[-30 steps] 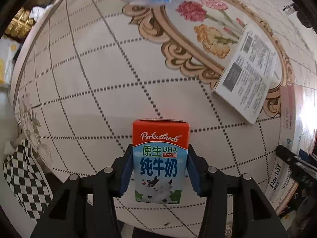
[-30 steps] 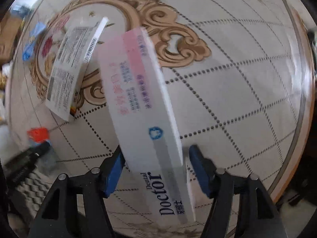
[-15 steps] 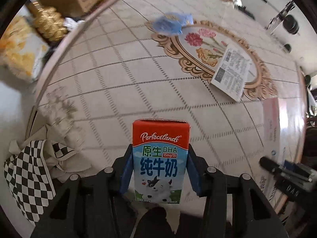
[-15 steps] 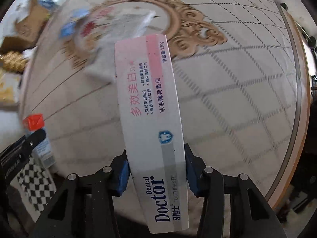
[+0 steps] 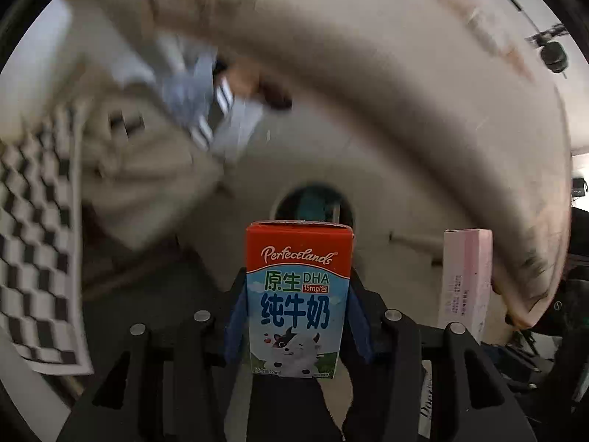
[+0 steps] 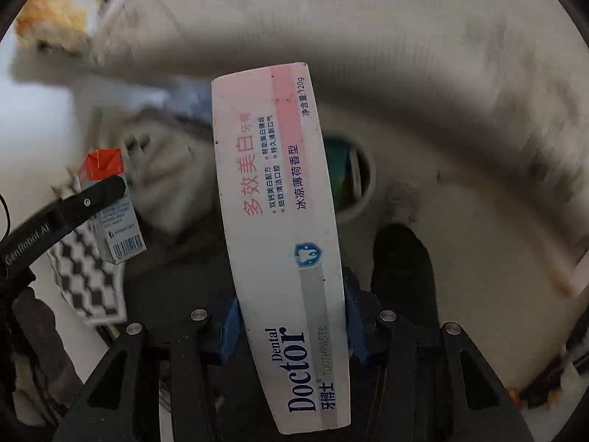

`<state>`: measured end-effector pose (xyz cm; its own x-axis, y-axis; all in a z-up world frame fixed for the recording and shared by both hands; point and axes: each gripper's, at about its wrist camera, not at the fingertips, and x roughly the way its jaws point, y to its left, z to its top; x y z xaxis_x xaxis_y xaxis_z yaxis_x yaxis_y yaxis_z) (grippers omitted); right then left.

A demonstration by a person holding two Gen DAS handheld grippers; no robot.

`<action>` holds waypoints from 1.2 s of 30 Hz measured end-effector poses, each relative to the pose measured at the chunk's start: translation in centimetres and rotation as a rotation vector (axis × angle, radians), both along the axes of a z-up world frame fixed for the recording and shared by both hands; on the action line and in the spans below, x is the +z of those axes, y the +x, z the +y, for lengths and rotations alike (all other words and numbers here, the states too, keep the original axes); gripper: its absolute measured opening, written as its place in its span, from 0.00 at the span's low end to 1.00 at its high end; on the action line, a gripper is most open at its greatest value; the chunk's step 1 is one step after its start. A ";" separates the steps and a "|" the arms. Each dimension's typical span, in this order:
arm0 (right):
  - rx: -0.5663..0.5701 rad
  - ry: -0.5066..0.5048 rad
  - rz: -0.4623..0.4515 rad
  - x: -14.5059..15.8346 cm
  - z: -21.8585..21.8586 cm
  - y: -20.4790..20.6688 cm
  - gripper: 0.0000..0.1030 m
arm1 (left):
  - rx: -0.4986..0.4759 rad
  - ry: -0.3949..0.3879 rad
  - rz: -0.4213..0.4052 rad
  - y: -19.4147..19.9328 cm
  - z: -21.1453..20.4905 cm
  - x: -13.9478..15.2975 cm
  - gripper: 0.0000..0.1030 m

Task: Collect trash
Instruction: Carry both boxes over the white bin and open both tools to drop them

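Observation:
My left gripper (image 5: pixel 296 316) is shut on a red and blue milk carton (image 5: pixel 297 298), held upright. My right gripper (image 6: pixel 291 316) is shut on a long white and pink toothpaste box (image 6: pixel 279 221), which leans slightly left. A round white bin (image 5: pixel 314 204) with a dark opening lies on the floor below and ahead of both; it also shows behind the box in the right wrist view (image 6: pixel 355 184). The milk carton (image 6: pixel 110 206) and left gripper show at the left of the right wrist view. The toothpaste box (image 5: pixel 465 283) shows at the right of the left wrist view.
The round table edge (image 5: pixel 423 84) arcs overhead, blurred. A black and white checkered cloth (image 5: pixel 36 243) hangs at the left. Blurred blue and white clothing (image 5: pixel 206 110) lies beyond. A dark foot (image 6: pixel 403 265) stands on the pale floor beside the bin.
Both grippers have swung down off the tabletop with their items; the views now look past the table edge to the floor and the bin. Grips are unchanged.

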<state>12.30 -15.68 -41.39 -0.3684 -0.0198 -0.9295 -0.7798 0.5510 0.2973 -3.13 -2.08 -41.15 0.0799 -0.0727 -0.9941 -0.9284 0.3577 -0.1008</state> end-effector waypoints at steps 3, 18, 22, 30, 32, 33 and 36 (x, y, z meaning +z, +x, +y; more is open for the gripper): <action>-0.017 -0.083 0.005 -6.6 -0.9 -0.7 0.49 | 0.023 -0.075 0.004 -0.5 -0.3 -6.4 0.44; -0.011 -0.191 -0.002 -36.3 4.1 4.5 0.49 | -0.001 -0.316 -0.042 5.3 4.6 -36.2 0.44; -0.011 -0.209 0.004 -39.4 4.5 5.5 0.49 | 0.001 -0.347 -0.053 5.5 5.0 -38.4 0.46; 0.016 -0.205 0.048 -41.9 5.7 4.9 0.81 | 0.022 -0.335 -0.036 4.1 4.7 -38.2 0.81; 0.005 -0.187 0.048 -41.5 5.7 4.9 0.99 | 0.049 -0.300 -0.036 3.1 4.7 -37.2 0.90; 0.009 -0.172 0.039 -41.0 5.7 4.9 0.99 | 0.066 -0.290 -0.034 2.4 4.6 -36.7 0.90; 0.019 -0.148 -0.005 -39.6 5.4 4.6 0.99 | 0.092 -0.249 0.002 0.7 3.9 -35.1 0.98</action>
<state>16.93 -10.25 -80.97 -0.3622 -0.1636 -0.9176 -0.7919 0.5733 0.2103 -2.46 1.85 -76.26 0.0952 -0.3075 -0.9468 -0.9561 0.2367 -0.1730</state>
